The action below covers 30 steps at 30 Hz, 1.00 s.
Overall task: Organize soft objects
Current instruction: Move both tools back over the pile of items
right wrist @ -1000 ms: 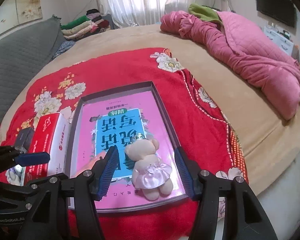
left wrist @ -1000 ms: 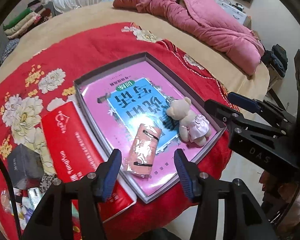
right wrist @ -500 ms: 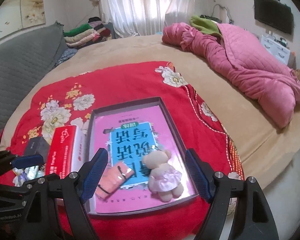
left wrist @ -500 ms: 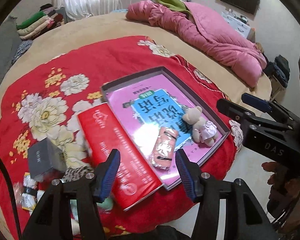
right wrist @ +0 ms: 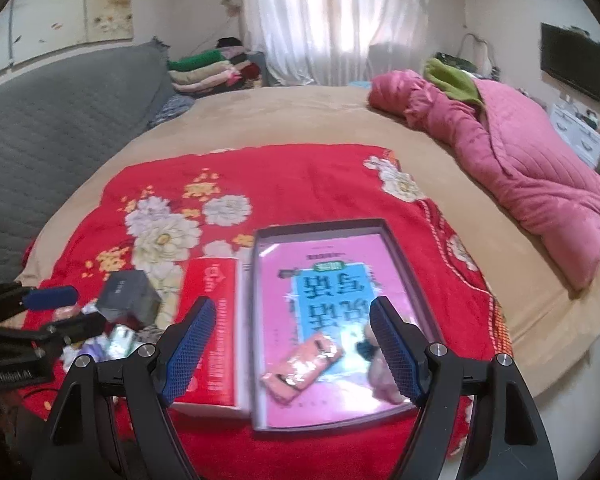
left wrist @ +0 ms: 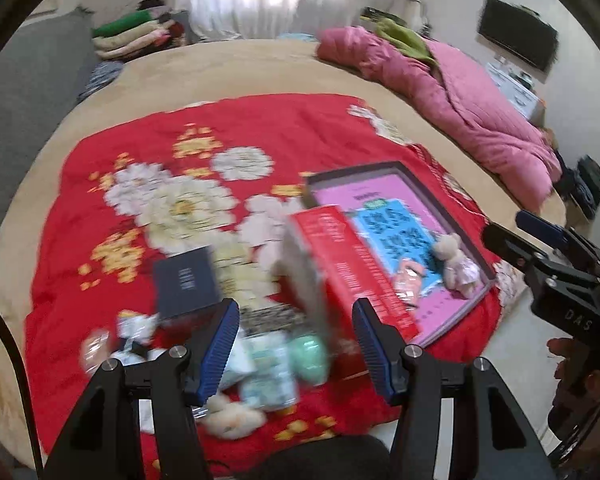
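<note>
Left wrist: blurred soft pile (left wrist: 268,364) seemingly between claw (left wrist: 296,344) fingers.

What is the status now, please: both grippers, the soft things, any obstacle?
Left gripper open, empty, over the loose pile. Right gripper open, empty, above the tray. Teddy bear and pink pouch in tray. Red box beside tray.

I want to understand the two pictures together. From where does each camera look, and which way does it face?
Left wrist: sits behind the open left gripper, faces the soft-item pile; the right gripper shows at the right edge.
Right wrist: sits behind the open right gripper, faces the tray.
Both show the tray and red box.
</note>
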Motion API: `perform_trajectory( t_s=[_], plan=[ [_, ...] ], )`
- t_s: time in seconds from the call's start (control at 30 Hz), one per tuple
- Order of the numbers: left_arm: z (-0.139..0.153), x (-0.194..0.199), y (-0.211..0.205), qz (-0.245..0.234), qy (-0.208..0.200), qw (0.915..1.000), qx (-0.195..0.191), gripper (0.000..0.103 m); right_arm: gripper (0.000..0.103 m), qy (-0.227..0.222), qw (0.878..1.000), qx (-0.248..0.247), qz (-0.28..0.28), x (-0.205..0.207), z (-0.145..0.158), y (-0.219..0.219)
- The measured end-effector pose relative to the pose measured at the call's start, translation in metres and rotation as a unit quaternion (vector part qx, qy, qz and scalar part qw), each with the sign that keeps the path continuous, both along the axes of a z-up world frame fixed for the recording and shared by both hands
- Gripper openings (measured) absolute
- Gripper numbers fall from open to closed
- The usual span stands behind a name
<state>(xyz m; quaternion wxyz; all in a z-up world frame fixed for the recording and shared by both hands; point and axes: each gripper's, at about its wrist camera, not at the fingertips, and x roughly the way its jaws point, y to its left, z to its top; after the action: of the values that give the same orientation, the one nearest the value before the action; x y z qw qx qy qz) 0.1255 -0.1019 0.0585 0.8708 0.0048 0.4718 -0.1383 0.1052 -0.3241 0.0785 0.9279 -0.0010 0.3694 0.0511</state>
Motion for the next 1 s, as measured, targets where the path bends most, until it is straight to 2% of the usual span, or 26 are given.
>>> perform_trajectory(
  t_s=[0.27,0.47,0.73,0.87,0.93,1.0],
  plan=[
    [0.007,-0.007,0.094,0.073,-0.007,0.9972,0.008,0.058,0.080,-0.010,0.999,0.005,0.045,-0.002,0.010,0.053],
    [-0.013,-0.024,0.140,0.103,0.017,0.9945,0.000,0.058,0.080,-0.005,0.997,0.006,0.080,-0.006,0.010,0.087],
    [-0.069,-0.048,0.137,0.081,0.082,0.9927,-0.037,0.058,0.080,0.035,0.991,-0.007,0.128,-0.028,-0.021,0.127],
    [-0.094,-0.050,0.115,0.071,0.117,0.9885,-0.065,0.058,0.080,0.061,0.989,-0.022,0.132,-0.044,-0.048,0.135],
    [-0.102,-0.050,0.104,0.068,0.124,0.9871,-0.076,0.058,0.080,0.070,0.989,-0.033,0.129,-0.050,-0.059,0.133],
    [-0.109,-0.045,0.097,0.069,0.129,0.9860,-0.081,0.058,0.080,0.087,0.988,-0.024,0.123,-0.053,-0.072,0.128]
  ],
)
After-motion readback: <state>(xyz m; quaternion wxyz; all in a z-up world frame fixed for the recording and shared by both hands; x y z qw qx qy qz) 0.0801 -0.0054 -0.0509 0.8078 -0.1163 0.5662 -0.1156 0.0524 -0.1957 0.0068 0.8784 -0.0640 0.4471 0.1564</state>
